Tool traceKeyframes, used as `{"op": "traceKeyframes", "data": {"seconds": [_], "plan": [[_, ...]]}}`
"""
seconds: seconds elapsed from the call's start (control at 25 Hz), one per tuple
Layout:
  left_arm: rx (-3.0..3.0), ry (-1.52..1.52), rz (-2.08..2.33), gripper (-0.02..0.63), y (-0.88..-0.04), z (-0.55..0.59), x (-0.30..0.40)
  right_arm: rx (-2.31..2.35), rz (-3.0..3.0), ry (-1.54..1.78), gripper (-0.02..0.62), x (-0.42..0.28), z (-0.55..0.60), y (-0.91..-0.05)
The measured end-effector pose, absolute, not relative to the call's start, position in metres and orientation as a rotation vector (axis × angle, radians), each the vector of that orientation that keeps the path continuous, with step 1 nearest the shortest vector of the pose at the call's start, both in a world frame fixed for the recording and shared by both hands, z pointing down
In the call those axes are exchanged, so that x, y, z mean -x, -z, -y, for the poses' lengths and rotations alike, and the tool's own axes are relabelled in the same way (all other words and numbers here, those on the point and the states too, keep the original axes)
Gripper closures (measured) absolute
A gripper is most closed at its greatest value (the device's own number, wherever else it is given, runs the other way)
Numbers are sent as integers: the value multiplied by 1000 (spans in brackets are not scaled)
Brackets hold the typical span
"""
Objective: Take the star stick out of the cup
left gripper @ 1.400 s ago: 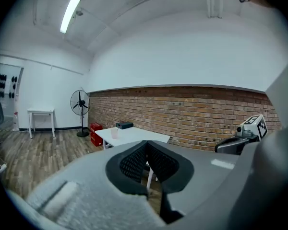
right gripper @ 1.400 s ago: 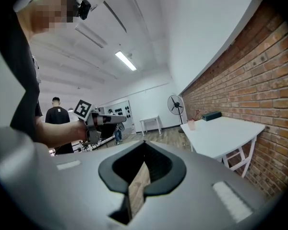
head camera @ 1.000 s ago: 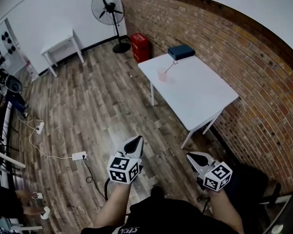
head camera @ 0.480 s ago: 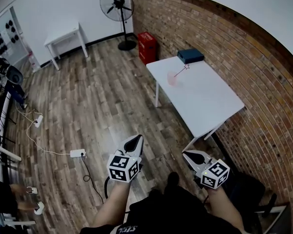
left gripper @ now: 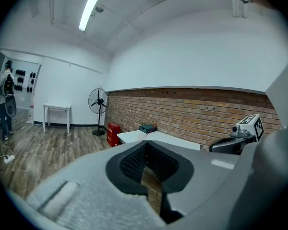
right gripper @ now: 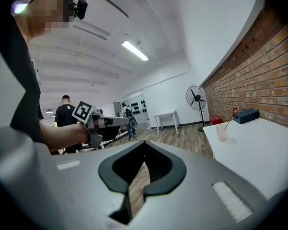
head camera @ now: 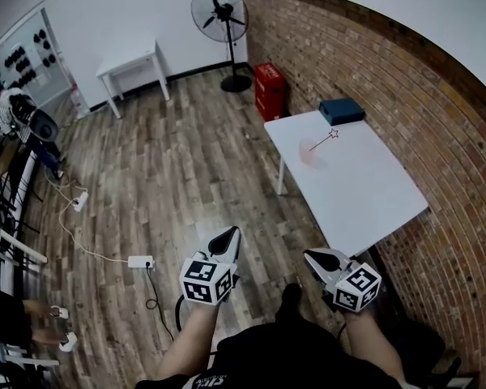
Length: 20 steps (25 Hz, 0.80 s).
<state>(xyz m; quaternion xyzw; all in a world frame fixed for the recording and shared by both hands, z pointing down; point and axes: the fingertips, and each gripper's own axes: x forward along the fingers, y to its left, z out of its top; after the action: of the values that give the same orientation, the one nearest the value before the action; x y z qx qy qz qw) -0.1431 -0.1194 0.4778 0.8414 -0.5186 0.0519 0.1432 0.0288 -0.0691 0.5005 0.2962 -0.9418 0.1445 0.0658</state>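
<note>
Brick wall point(head camera: 405, 79), plank floor point(head camera: 186, 177) — a standing fan point(head camera: 220, 13) beyond.

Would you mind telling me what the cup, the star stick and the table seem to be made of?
The cup looks like translucent pink plastic: light passes through it. The star stick is thin and reddish, plastic or wire; too small to tell. The table has a smooth matte white top, probably laminate.

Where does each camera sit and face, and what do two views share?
Head view: on the head, steeply down toward the white table; shows left gripper, right gripper.
Left gripper view: on that gripper, along shut jaws toward the brick wall; shows right gripper.
Right gripper view: likewise, across the room; shows left gripper.
Head, right gripper views share cup, star stick.
</note>
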Motion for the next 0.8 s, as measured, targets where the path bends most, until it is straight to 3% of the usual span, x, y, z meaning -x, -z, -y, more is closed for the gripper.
{"op": "traceKeyframes", "data": {"seconds": [0.8], "plan": [[-2489,-225,1449,598,-455,337,31,-950,2876,-472,595,-130,288,-495]]}}
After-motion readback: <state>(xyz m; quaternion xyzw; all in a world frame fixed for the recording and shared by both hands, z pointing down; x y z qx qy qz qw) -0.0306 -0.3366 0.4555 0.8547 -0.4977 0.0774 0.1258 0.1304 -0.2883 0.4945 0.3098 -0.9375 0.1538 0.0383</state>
